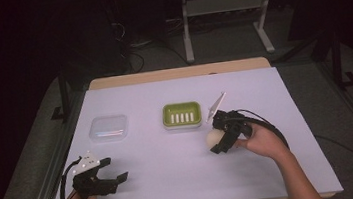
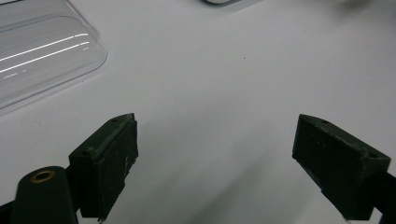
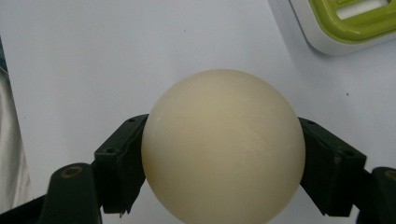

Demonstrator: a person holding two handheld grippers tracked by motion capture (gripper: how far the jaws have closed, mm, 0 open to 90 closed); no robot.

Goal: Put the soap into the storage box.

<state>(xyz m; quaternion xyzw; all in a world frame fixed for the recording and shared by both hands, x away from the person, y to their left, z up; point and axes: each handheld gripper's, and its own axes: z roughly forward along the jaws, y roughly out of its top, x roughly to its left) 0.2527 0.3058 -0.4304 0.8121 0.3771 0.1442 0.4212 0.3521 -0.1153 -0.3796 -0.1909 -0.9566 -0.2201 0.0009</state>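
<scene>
Work surface: a table (image 1: 176,73) with a wooden edge showing along its far side, covered by a pale lavender sheet (image 1: 173,180) that reaches almost to the near edge. Beyond the far edge lie a grey carpeted floor (image 1: 228,43), white frame legs (image 1: 186,28) and dark cables, with the rest of the room in shadow.

Landmark: a green soap dish (image 1: 182,115) with a white base, standing on the sheet toward the far side. To its left, well apart, lies a clear plastic lid (image 1: 109,128); open sheet separates the two.

Right gripper (image 1: 216,140): just beside the soap dish, on its near right, held in the person's right hand (image 1: 262,142). Its jaws are partly spread and clamp a cream ball (image 3: 223,147) from both sides; the ball sits at the jaw tips, just nearer than the dish's right corner.

Left gripper (image 1: 113,169): well to the near left of the soap dish, close to the sheet's near edge and nearer than the lid. Its jaws stand wide apart with bare sheet between them.

Free space: the broad near-centre strip between the two grippers, and the far band of sheet behind the soap dish.
</scene>
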